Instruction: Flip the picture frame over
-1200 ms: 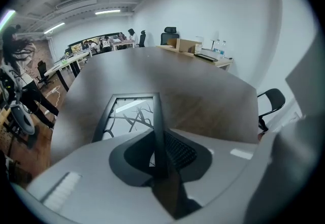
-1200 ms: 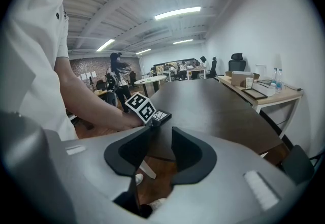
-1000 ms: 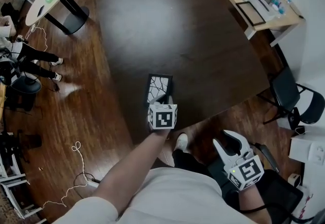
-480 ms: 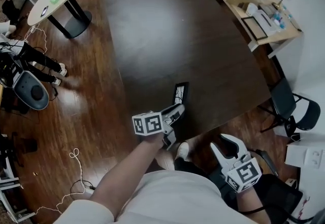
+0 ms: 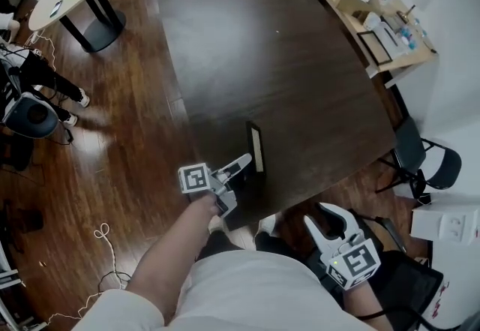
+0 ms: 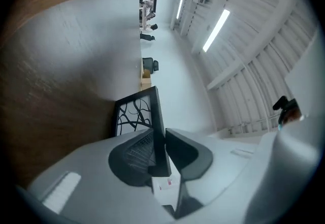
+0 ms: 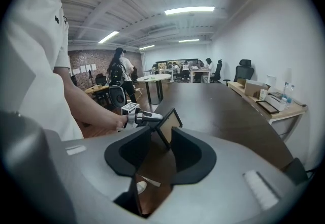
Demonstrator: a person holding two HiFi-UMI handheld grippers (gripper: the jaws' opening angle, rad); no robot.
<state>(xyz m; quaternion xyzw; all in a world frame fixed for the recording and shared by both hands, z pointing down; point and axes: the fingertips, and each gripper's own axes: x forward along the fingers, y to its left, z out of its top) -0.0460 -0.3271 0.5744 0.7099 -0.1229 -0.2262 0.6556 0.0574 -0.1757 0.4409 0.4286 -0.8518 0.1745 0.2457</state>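
Looking steeply down at a wide dark table (image 5: 285,59) on a reddish wood floor (image 5: 135,134). Near the table's closest edge, a black picture frame (image 5: 256,148), turned up on its side and seen from the head view as a thin sliver. Long axis running away from the person, across the table top. Face with a black branching pattern on white turned toward the person's left; plain tan back turned toward the right. Unclear whether resting on the table along its lower edge. Gripped at its near end by the left gripper (image 5: 246,170), pads pressed on either side of the frame's thin edge, jaws opening. At lower right, off the table and close to the person's lap, the right gripper (image 5: 330,221), jaws spread wide and empty. On each gripper, a white cube (image 5: 195,178) with black square markers. On the white shirt (image 7: 30,55) in the right gripper view, a small dark mark, too small to read.
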